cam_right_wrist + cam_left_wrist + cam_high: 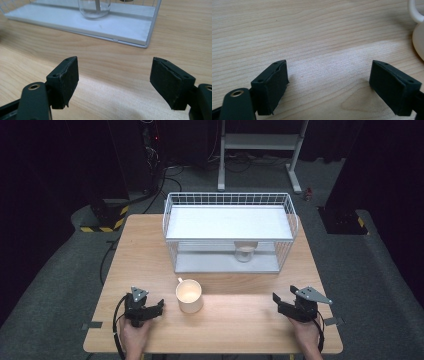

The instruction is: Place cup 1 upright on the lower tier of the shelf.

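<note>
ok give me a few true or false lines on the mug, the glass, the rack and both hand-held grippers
1. The cream mug stands on the table in front of the white wire rack. True.
2. The left hand-held gripper is shut on the mug's handle. False: its jaws are open with bare wood between them, the mug off to one side.
3. A clear glass stands on the rack's lower shelf. True.
4. The right hand-held gripper holds the glass. False: its jaws are open and empty, apart from the rack.
5. The mug lies on its side. False: it stands upright.
</note>
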`<state>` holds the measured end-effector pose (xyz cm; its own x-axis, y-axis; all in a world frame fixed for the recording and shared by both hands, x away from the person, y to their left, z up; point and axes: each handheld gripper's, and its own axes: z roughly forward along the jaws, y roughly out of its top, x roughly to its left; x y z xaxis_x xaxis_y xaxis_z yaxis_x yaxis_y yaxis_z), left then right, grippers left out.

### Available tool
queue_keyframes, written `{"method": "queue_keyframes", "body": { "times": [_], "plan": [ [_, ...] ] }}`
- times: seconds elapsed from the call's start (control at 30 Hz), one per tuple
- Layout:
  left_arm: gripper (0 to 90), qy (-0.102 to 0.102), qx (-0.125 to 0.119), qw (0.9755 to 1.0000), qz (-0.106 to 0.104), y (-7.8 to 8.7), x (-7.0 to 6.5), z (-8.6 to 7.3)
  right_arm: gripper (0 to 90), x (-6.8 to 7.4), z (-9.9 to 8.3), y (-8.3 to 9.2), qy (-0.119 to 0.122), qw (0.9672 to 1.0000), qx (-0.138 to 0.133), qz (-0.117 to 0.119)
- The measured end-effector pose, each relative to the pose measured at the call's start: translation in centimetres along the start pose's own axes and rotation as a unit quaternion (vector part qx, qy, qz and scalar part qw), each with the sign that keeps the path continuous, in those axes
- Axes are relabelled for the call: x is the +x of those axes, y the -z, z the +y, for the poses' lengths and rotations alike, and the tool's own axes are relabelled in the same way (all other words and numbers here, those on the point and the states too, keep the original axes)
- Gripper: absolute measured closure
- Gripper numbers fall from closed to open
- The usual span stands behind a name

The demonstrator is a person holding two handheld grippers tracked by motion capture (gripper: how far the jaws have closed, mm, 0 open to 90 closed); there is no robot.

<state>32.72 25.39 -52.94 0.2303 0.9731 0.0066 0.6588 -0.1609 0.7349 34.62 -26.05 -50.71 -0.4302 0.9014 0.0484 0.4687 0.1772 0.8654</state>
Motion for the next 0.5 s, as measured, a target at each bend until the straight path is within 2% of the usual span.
{"method": "queue_keyframes", "body": {
  "times": [0.1,0.13,0.4,0.5],
  "plan": [
    [15.7,0.000,0.000,1.0000,0.000,0.0,0.0,0.0,23.3,0.1,-0.3,0.0,0.006,1.0000,0.004,-0.001],
    [15.7,0.001,0.000,1.0000,0.000,0.0,0.0,0.0,23.3,0.2,-0.5,-0.1,0.013,0.9998,0.012,-0.002],
    [15.9,0.000,0.001,1.0000,0.001,0.0,0.0,0.0,23.4,0.4,-1.2,-0.5,0.030,0.9982,0.050,-0.010],
    [15.9,0.001,0.001,1.0000,0.001,0.0,-0.1,0.0,23.5,0.6,-1.2,-0.6,0.035,0.9977,0.057,-0.011]
  ]
}}
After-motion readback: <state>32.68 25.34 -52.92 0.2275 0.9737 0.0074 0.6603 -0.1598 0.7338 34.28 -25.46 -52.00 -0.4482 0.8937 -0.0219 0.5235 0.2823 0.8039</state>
